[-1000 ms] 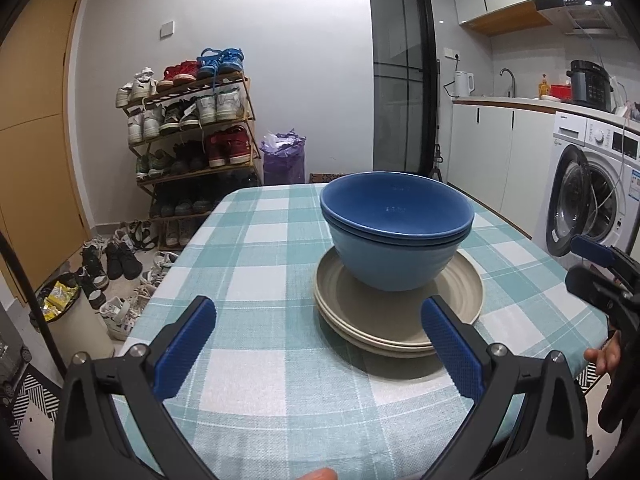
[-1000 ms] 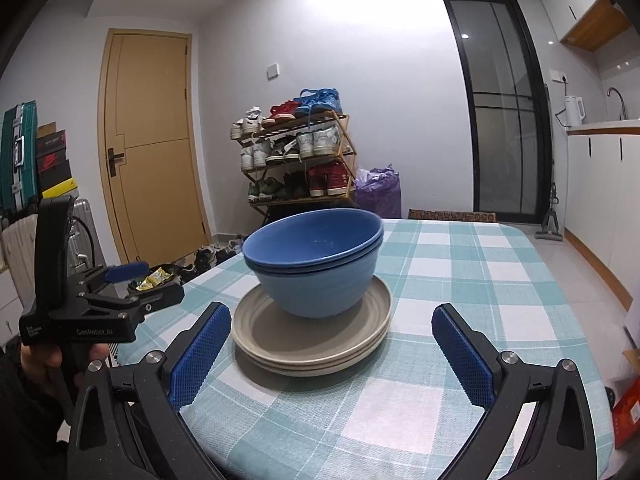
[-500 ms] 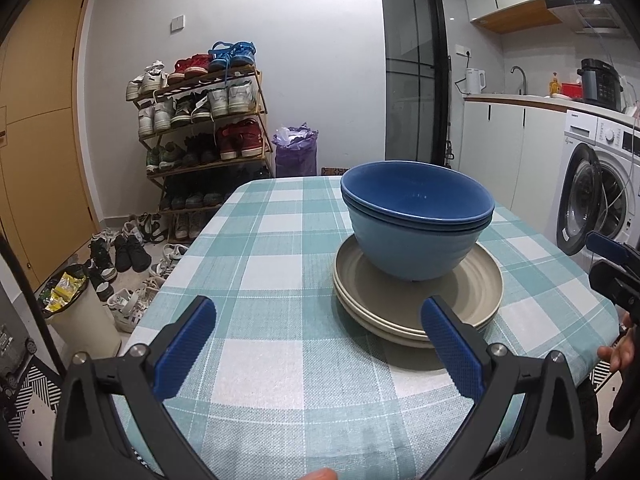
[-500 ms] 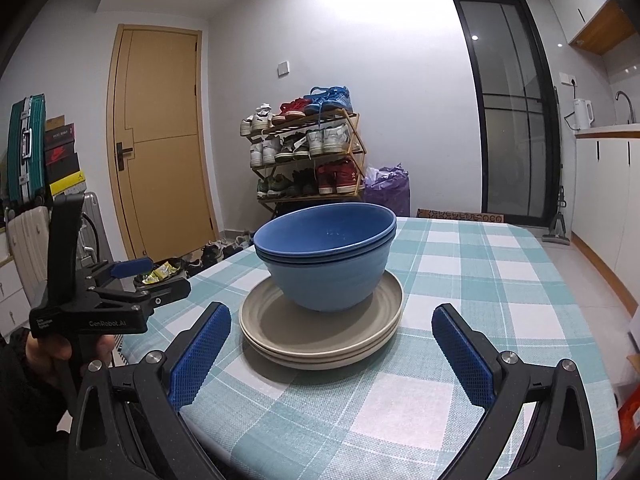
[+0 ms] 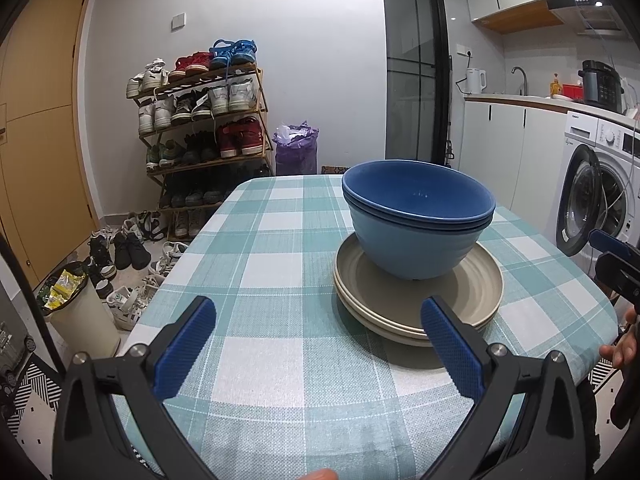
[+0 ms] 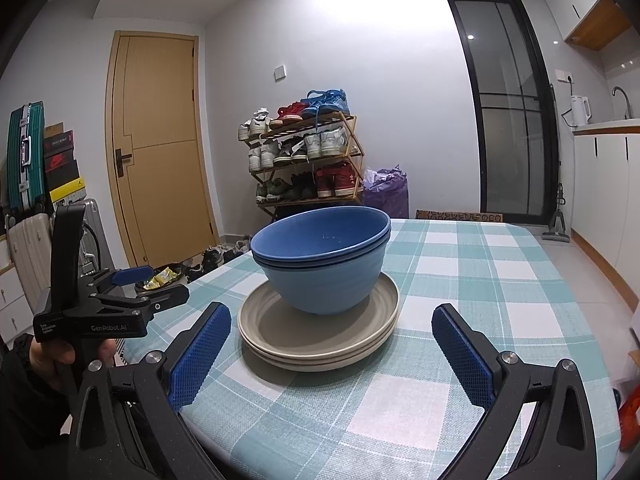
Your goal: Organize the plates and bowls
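Two nested blue bowls (image 5: 418,224) (image 6: 322,256) stand on a stack of beige plates (image 5: 472,296) (image 6: 272,324) on the checked tablecloth (image 5: 272,272) (image 6: 460,280). My left gripper (image 5: 316,344) is open and empty, near the table's front edge, short of the stack and to its left. My right gripper (image 6: 330,350) is open and empty, just in front of the plates. The left gripper also shows in the right wrist view (image 6: 132,284), held off the table's left side. Part of the right gripper shows at the edge of the left wrist view (image 5: 616,256).
A shoe rack (image 5: 200,120) and a purple bag (image 5: 296,152) stand beyond the table's far end. A bin (image 5: 76,308) and loose shoes lie on the floor at the left. A washing machine (image 5: 600,192) and counter are at the right. Suitcases (image 6: 28,184) stand by the door.
Both grippers have drawn back slightly and tilted up; the stack sits lower and further right in the left view. Both stay open. The bowls and plates have not moved.
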`<action>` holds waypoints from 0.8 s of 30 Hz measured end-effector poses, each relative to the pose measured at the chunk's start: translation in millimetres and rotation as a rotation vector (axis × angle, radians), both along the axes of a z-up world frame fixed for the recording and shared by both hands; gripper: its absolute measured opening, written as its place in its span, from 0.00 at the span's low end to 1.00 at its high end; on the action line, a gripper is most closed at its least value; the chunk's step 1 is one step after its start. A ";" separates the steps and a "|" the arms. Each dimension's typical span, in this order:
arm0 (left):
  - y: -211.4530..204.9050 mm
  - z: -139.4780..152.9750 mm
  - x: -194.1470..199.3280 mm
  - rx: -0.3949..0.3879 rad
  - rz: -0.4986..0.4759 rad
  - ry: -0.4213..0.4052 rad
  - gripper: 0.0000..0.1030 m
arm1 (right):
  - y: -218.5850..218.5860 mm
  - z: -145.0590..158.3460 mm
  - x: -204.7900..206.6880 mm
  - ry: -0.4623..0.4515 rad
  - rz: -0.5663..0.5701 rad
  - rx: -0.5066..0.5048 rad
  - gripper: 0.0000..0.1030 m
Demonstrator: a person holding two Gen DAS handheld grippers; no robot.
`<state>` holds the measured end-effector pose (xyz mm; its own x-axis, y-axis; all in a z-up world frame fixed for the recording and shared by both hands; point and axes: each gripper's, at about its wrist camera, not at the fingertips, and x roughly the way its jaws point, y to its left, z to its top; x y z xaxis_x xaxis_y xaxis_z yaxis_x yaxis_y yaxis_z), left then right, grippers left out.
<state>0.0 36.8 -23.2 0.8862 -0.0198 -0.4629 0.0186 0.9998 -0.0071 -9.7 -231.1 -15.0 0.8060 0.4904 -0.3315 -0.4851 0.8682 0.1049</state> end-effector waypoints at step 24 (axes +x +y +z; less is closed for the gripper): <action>-0.8 4.3 -2.5 -0.003 -0.001 -0.010 1.00 | -2.2 5.1 -2.8 -0.018 -0.002 0.001 0.99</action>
<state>-2.5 36.1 -18.9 0.8906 -0.0224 -0.4542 0.0199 0.9997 -0.0103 -12.6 -233.4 -9.9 0.8131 0.4889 -0.3160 -0.4849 0.8692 0.0969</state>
